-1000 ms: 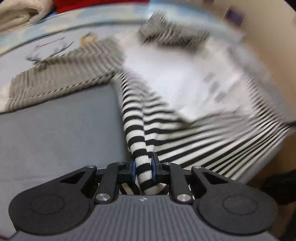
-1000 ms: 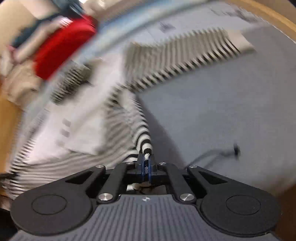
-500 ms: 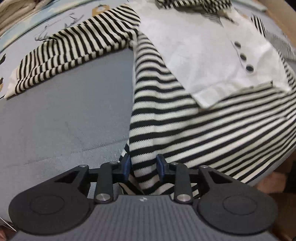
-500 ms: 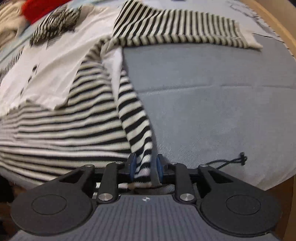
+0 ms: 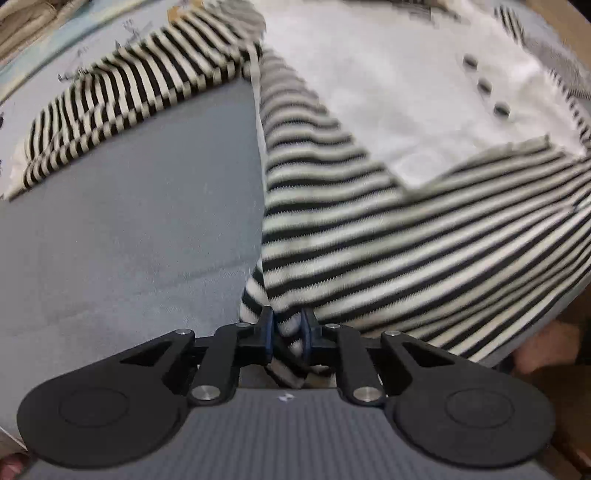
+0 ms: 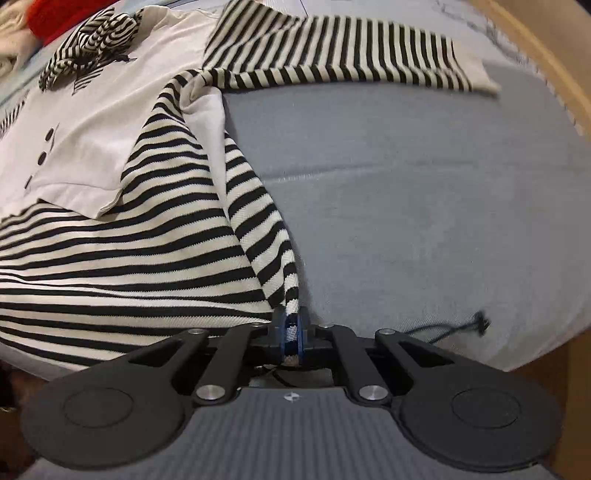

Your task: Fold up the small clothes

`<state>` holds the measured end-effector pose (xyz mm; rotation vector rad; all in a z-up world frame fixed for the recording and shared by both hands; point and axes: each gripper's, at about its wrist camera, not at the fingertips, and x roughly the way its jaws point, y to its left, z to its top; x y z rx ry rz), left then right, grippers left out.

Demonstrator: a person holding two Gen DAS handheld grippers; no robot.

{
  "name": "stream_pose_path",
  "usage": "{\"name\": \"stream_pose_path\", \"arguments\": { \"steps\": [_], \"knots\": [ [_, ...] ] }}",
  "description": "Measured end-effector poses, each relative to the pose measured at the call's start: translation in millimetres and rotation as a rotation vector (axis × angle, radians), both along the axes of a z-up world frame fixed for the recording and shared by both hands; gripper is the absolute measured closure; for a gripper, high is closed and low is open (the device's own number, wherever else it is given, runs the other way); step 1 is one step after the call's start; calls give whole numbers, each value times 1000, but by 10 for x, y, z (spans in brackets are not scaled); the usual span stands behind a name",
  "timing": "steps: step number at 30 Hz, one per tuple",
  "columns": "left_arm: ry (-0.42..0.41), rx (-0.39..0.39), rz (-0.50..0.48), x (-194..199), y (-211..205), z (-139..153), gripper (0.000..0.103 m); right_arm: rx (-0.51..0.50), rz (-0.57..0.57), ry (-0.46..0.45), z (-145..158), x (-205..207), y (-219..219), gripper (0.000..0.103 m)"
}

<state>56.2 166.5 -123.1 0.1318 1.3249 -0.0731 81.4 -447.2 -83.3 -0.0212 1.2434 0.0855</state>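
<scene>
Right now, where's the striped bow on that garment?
In the right wrist view, the striped bow lies far upper left on the white panel, at the neck end, beyond the three dark buttons and below something red.

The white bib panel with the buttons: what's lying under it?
The white bib panel lies on the striped top; stripes emerge below its hem and along its edge. The grey sheet shows only beside the garment. Whatever sits directly beneath the panel is covered.
</scene>
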Motion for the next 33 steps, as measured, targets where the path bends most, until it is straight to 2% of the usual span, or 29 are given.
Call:
{"name": "stream_pose_path", "arguments": {
  "steps": [3, 5, 7, 9, 10, 12, 13, 14, 16, 18, 20, 23, 27, 29, 33],
  "knots": [
    [-98, 6, -9, -28, -21, 180, 84, -34, -25, -83, 152, 62, -2, 88],
    [-127, -3, -44, -35, -90, 231, 84, -55, -30, -170, 262, 57, 54, 71],
    [-141, -16, -76, -44, -162, 231, 84, -22, 7, -227, 328, 63, 128, 67],
    [-114, -56, -86, -23, -186, 152, 84, 1, 78, -239, 322, 79, 267, 66],
    [-70, -55, -83, -7, -181, 48, 84, 21, 112, -223, 289, 86, 332, 62],
    [49, 49, -111, -44, -248, -221, 85, 43, 170, -111, 95, 134, 451, 55],
    [59, 82, -140, -73, -280, -277, 86, 27, 195, -39, -16, 149, 492, 55],
    [46, 82, -147, -73, -300, -251, 86, -27, 239, 33, -158, 148, 556, 55],
    [-7, 15, -95, -32, -241, -94, 85, -75, 296, 15, -156, 124, 603, 54],
    [-93, -45, -45, 8, -155, 113, 83, -39, 248, -17, -44, 195, 563, 54],
    [-171, -79, 28, 61, -55, 279, 76, -16, 198, -99, 133, 268, 548, 54],
    [-290, -88, 175, 164, 110, 484, 69, 9, 147, -230, 390, 366, 629, 54],
    [-431, -137, 352, 352, 336, 751, 68, 38, 108, -380, 671, 537, 870, 54],
    [-473, -148, 380, 488, 366, 892, 68, 66, 85, -437, 773, 640, 1009, 53],
    [-502, -131, 361, 821, 478, 1198, 64, 166, 56, -513, 948, 878, 1318, 52]
  ]
}}
